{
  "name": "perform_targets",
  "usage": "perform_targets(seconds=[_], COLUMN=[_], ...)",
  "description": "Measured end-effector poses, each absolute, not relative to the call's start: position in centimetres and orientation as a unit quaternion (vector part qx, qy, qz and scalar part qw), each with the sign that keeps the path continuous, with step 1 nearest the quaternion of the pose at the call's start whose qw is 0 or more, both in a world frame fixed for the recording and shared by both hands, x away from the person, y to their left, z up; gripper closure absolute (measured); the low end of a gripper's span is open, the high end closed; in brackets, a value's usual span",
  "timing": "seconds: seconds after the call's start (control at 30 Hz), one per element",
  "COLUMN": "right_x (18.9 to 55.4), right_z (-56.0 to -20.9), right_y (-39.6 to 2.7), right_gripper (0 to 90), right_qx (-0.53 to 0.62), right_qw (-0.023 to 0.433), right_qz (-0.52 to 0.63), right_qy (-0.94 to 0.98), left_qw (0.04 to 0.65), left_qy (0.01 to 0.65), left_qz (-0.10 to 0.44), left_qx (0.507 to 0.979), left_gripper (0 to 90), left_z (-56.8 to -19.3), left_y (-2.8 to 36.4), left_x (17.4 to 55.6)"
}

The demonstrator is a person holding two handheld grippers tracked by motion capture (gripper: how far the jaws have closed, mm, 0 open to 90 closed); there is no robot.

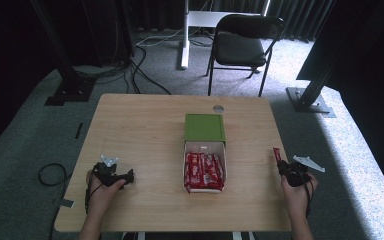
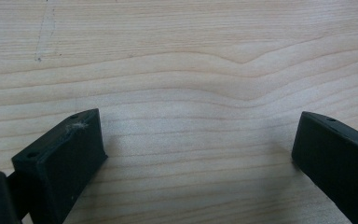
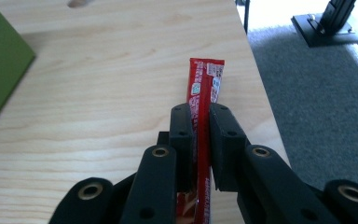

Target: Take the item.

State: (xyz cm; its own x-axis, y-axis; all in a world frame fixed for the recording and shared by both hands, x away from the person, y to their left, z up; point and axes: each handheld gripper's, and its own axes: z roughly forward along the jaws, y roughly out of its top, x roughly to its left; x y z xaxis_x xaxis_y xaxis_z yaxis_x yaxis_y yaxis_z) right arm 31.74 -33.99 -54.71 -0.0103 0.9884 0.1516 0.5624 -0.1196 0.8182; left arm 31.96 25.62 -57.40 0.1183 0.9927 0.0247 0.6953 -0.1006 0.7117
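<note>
Red foil wraps the slim stick packet (image 3: 203, 88) that the right gripper (image 3: 201, 116) clamps edge-on between its two black jaws; a small white label panel with tiny print sits near the packet's far end, but the writing is too small to read. The packet is long, narrow and flat, and it juts forward past the jaw tips over the right edge of the wooden table (image 1: 145, 130). In the high view the same packet (image 1: 277, 154) stands up from the right gripper (image 1: 283, 167), well apart from the white box (image 1: 204, 146) of more red packets (image 1: 203, 172) at the table's middle, whose green lid (image 1: 204, 127) lies open behind it. The left gripper (image 2: 198, 140) rests low over bare wood, jaws spread wide with nothing between them.
</note>
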Motion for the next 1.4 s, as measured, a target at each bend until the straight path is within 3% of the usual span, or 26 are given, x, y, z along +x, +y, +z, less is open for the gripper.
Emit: perform_targets(seconds=[0.43, 0.93, 1.4], right_x=[32.3, 32.6, 32.4], right_z=[-56.4, -57.6, -57.0], right_y=[-34.7, -34.7, -34.7], right_gripper=[80.4, 80.3, 70.3], right_qx=[0.664, 0.665, 0.655], right_qw=[0.254, 0.255, 0.265], right_qz=[0.36, 0.342, 0.349], right_qy=[0.603, 0.613, 0.615], left_qw=[0.281, 0.281, 0.281], left_qy=[0.609, 0.609, 0.609], left_qz=[0.265, 0.265, 0.265], left_qx=[0.693, 0.693, 0.693], left_gripper=[3.1, 3.2, 3.2], left_z=[-57.4, -57.4, -57.4], left_y=[25.6, 25.6, 25.6], left_x=[32.0, 32.0, 32.0])
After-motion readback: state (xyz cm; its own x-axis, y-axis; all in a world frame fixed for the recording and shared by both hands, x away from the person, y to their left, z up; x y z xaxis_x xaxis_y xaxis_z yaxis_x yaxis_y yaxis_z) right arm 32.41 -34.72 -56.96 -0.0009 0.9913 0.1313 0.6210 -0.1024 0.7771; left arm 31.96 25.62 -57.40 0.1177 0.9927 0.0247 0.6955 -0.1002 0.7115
